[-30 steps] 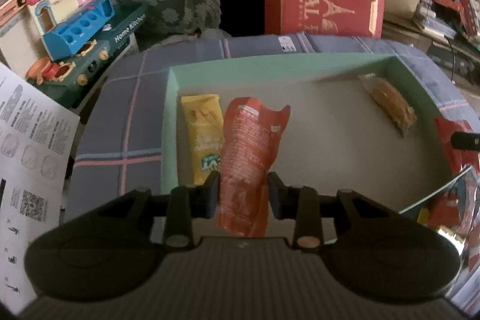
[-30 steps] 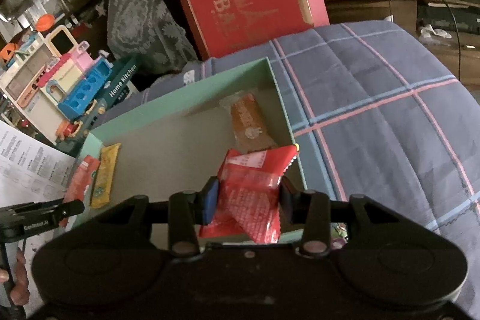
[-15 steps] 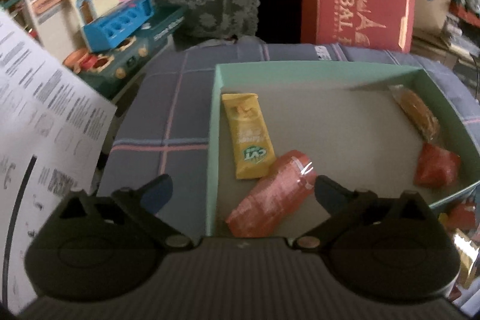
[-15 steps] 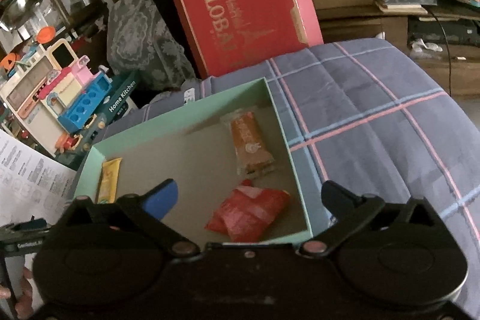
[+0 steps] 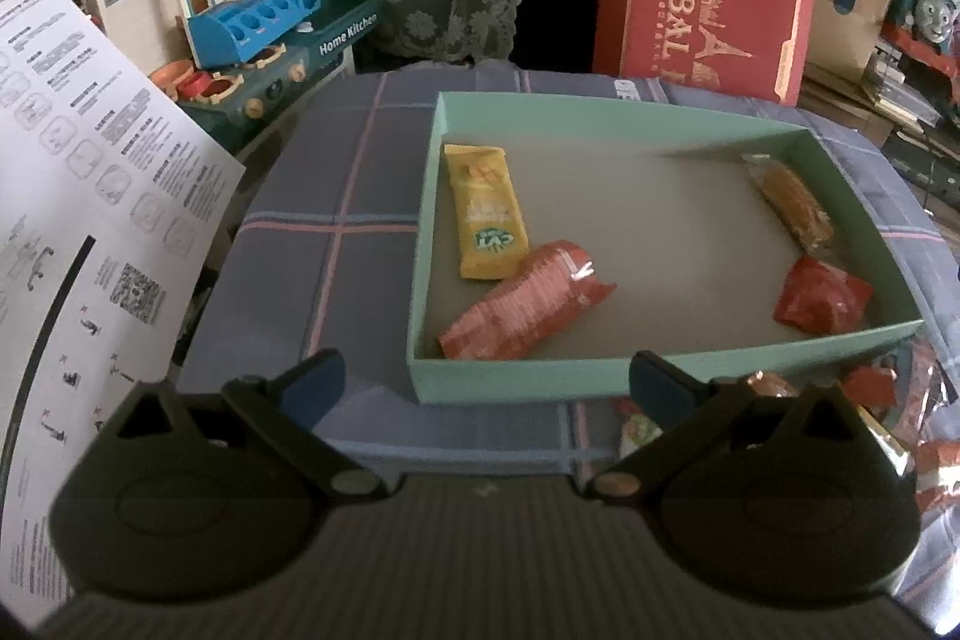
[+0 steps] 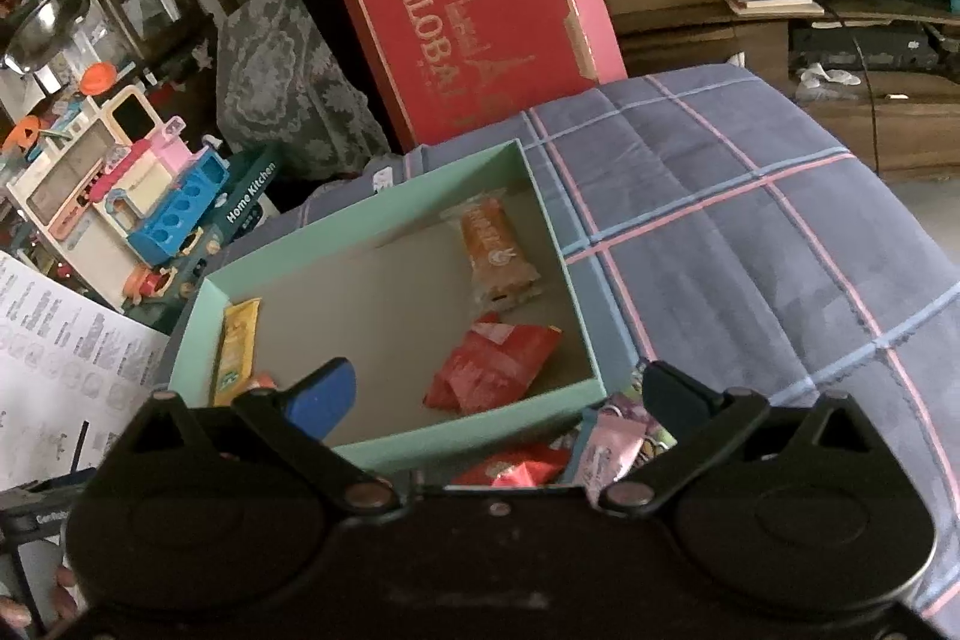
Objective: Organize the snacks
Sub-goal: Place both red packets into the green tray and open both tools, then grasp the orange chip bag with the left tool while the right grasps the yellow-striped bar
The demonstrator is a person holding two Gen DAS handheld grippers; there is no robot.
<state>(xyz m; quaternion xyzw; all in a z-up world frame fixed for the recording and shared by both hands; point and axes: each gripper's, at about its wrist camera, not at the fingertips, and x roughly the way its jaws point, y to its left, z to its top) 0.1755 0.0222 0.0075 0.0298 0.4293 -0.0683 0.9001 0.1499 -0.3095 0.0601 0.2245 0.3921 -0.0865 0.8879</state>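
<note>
Both grippers are spread wide with nothing in them, left gripper (image 5: 486, 379) and right gripper (image 6: 498, 394). Four snacks already sit ahead in the green box (image 5: 528, 376). Next up, I'd guess: the loose wrappers (image 6: 522, 466) right under the right gripper, so drop straight down and pinch one only.

Ahead of the left claw (image 5: 487, 381) sits the box (image 5: 516, 376) on the quilt (image 5: 312, 244). In it, the bar (image 5: 486, 211) lies far left, the long packet (image 5: 528, 307) nearer, touching it; the wrapped cake (image 5: 792, 205) far right, the crumpled pouch (image 5: 822, 301) nearer. Loose snacks (image 6: 522, 466) lie between box and right claw (image 6: 498, 397)
</note>
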